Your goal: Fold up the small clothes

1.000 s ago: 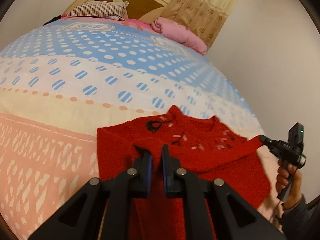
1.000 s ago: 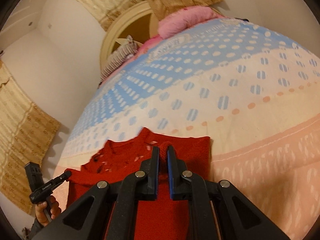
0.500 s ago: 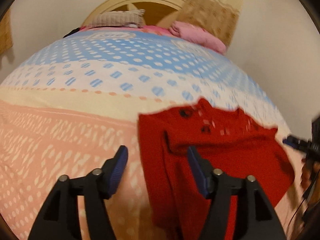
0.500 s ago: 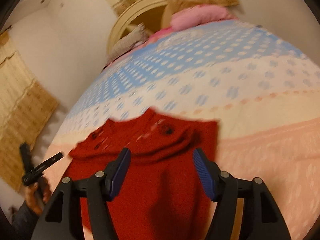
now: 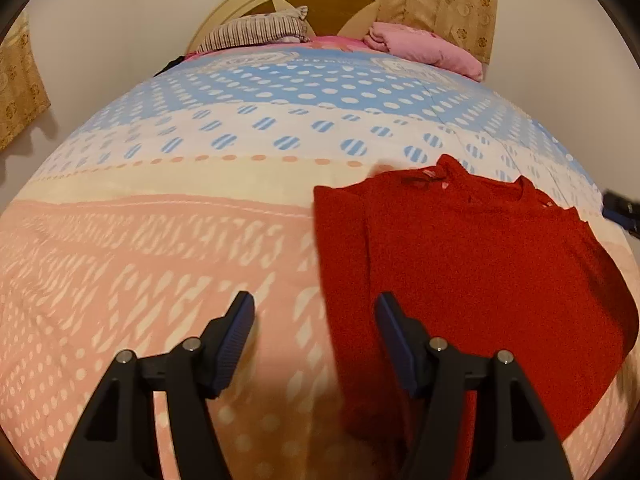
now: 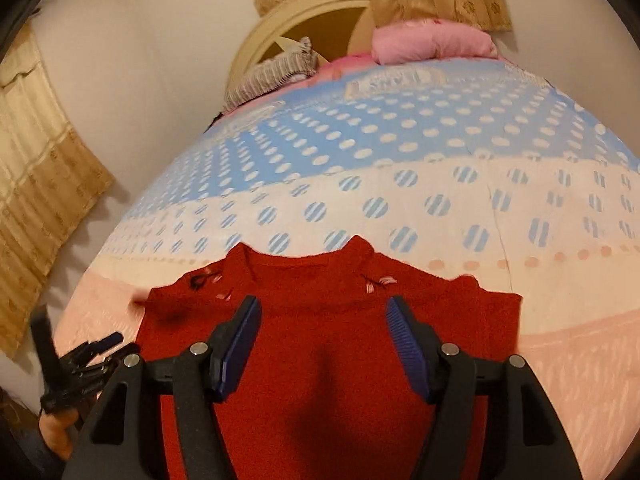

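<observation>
A small red knit sweater (image 5: 472,248) lies flat on the bed with its neck away from me; it also fills the lower middle of the right wrist view (image 6: 328,344). My left gripper (image 5: 314,330) is open and empty, over the bedspread at the sweater's left edge, its right finger (image 5: 394,332) over the red fabric. My right gripper (image 6: 324,340) is open and empty above the sweater's chest, just below the neckline. The other gripper (image 6: 80,364) shows at the lower left of the right wrist view.
The bed (image 5: 160,240) has a pink, cream and blue dotted cover. A striped pillow (image 5: 256,32) and a pink bundle (image 5: 424,46) lie by the headboard. Walls and tan curtains (image 6: 36,168) surround the bed.
Both grippers were shut on the sweater's folded edge a second ago; they have opened, let it go and drawn back. The sweater now lies flat. The left gripper moved left.
</observation>
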Motion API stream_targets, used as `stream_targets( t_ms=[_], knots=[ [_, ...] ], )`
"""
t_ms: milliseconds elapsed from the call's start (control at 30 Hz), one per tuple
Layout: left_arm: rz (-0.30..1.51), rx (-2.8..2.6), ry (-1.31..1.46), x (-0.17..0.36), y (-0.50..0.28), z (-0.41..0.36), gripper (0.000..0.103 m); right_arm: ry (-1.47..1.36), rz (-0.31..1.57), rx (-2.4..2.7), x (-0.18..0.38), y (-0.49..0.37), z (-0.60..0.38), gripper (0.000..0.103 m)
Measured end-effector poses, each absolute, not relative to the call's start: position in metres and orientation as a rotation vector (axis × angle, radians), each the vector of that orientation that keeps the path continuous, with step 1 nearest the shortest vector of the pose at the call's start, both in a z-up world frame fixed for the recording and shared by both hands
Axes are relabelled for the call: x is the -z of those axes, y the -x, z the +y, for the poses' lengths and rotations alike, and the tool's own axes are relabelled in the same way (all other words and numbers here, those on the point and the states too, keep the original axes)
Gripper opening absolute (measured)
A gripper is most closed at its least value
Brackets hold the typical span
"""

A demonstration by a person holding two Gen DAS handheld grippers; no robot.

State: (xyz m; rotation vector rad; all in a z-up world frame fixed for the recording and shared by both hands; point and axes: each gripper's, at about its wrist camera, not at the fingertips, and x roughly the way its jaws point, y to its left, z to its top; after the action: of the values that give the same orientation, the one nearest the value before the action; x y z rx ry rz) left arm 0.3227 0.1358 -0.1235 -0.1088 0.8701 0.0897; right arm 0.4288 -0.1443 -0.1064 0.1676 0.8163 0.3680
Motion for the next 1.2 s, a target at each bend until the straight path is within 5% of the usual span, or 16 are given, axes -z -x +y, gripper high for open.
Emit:
stream_targets(
  t_ms=[600, 833, 1200],
  knots=[
    [0.858, -0.033, 0.107, 0.129, -0.264, 0.101, 0.066, -0.196, 0.827, -0.281, 0.128, -0.307, -0.221, 0.068],
    [0.866, -0.037, 0.174, 0.142, -0.256, 0.114, 0.082, -0.072, 0.906, -0.230, 0.170, -0.295, -0.204, 0.068],
    [0.846, -0.105, 0.174, 0.135, -0.263, 0.123, 0.096, 0.085, 0.766, -0.378, 0.124, -0.278, -0.129, 0.068]
  ],
)
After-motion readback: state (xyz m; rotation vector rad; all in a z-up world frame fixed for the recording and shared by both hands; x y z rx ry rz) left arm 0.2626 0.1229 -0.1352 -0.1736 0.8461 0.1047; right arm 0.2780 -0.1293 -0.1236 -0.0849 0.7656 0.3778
